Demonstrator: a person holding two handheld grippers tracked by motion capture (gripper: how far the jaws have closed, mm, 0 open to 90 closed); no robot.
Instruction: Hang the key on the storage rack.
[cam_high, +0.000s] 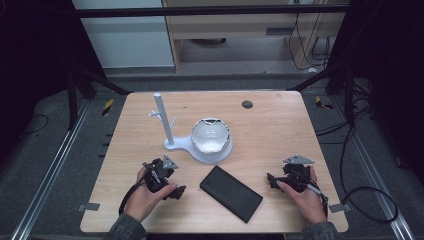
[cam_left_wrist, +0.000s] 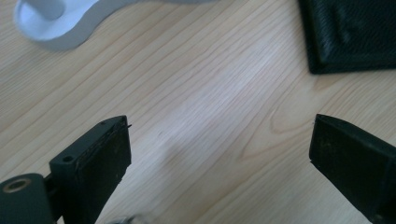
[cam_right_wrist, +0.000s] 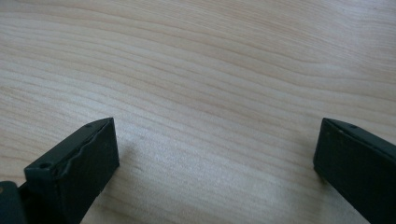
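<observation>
A white stand (cam_high: 176, 144) with a tall upright post (cam_high: 163, 118) and short pegs sits mid-table. On its round base rests a white bowl (cam_high: 210, 135) with dark patches on its rim. A flat black rectangular case (cam_high: 231, 193) lies near the front edge, between my grippers. My left gripper (cam_high: 174, 179) is left of the case, open, with bare wood between its jaws (cam_left_wrist: 219, 140); its view catches the stand's base (cam_left_wrist: 60, 28) and a corner of the case (cam_left_wrist: 348, 35). My right gripper (cam_high: 274, 179) is right of the case, open over bare wood (cam_right_wrist: 217, 144).
The wooden table (cam_high: 280, 130) has a small dark round spot (cam_high: 247, 104) near its far edge. Dark frame legs and cables stand on the floor around it. Bare wood lies to the right of the bowl and behind both grippers.
</observation>
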